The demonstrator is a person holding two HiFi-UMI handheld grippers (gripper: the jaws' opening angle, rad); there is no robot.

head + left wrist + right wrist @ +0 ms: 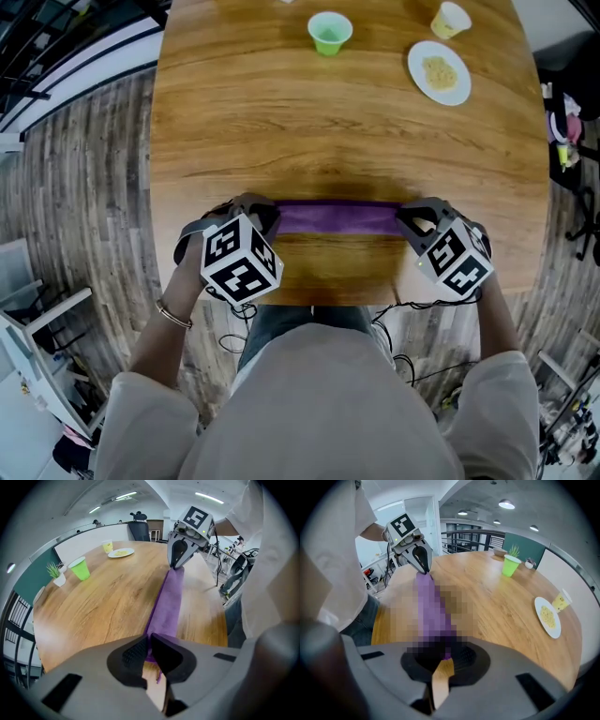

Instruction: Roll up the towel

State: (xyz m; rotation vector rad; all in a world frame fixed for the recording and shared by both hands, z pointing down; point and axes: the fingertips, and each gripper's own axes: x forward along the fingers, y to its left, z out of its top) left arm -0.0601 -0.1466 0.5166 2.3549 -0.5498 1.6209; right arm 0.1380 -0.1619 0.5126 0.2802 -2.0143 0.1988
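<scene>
Below, in the head view, the purple towel [337, 218] is seen as a narrow band stretched across the lower middle of the frame, near the close edge of the wooden table [281, 122]. Its left end is gripped by the left gripper [272, 215] and its right end by the right gripper [405, 221]. A green cup [329, 33], a plate [439, 72] and a yellow cup [451, 19] are set along the top of the frame, well apart from the towel.

In the left gripper view, the jaws are seen clenched on the towel's end at lower centre. From there the cloth runs up the frame to the right gripper at upper centre.

In the right gripper view, the jaws are likewise closed on purple cloth at lower centre, and the towel, partly covered by a mosaic patch, is drawn up towards the left gripper at upper left.
</scene>
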